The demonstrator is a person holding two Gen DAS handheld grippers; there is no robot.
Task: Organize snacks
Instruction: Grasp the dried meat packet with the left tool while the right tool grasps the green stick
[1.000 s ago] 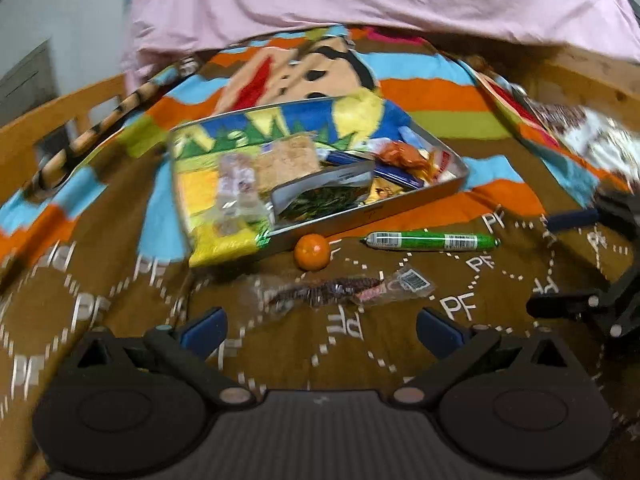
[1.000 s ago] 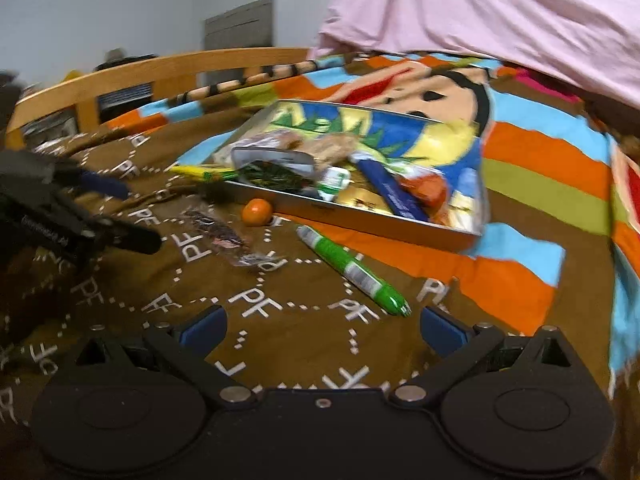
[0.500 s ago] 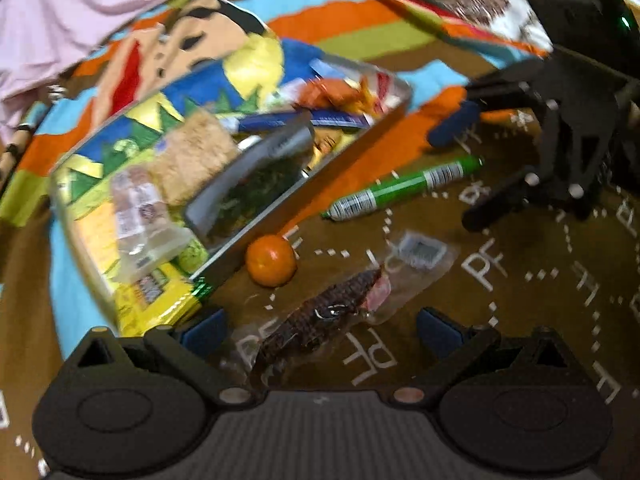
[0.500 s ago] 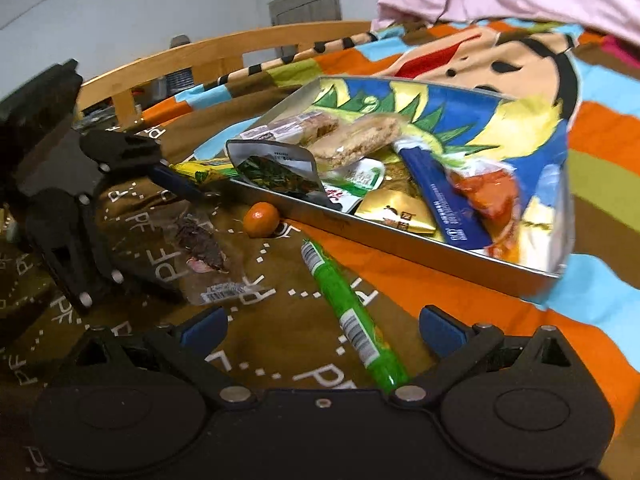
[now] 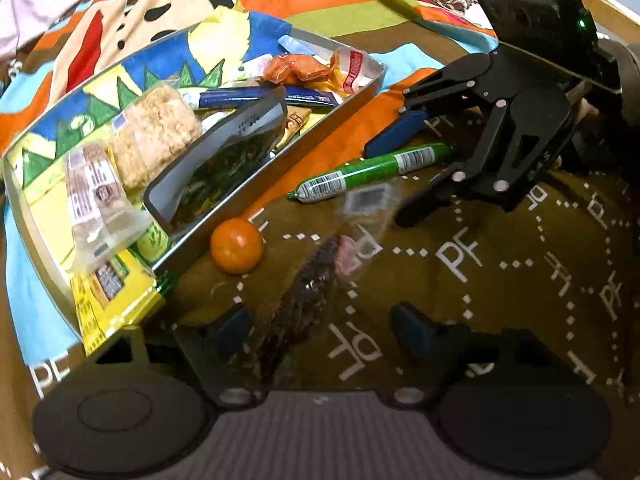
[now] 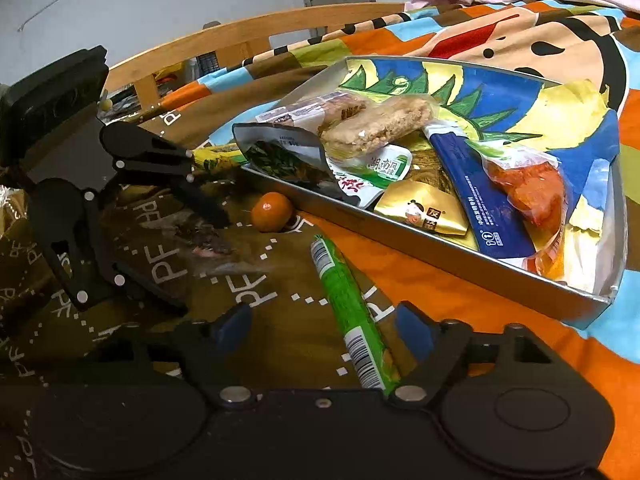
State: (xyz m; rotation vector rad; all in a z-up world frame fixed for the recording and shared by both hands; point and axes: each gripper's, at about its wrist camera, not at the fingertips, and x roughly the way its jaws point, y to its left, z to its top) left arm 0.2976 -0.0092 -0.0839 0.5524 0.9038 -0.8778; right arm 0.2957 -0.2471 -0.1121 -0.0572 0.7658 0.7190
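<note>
Your left gripper (image 5: 320, 328) closes around the clear-wrapped dark snack (image 5: 304, 300), your right gripper (image 6: 324, 330) around the green sausage stick (image 6: 348, 308), neither yet clenched, both having dropped in from above the tray (image 6: 460, 268).

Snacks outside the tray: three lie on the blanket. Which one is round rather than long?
The orange fruit, a small ball right beside the tray wall. The green stick and the clear packet of dark food are both long.
</note>
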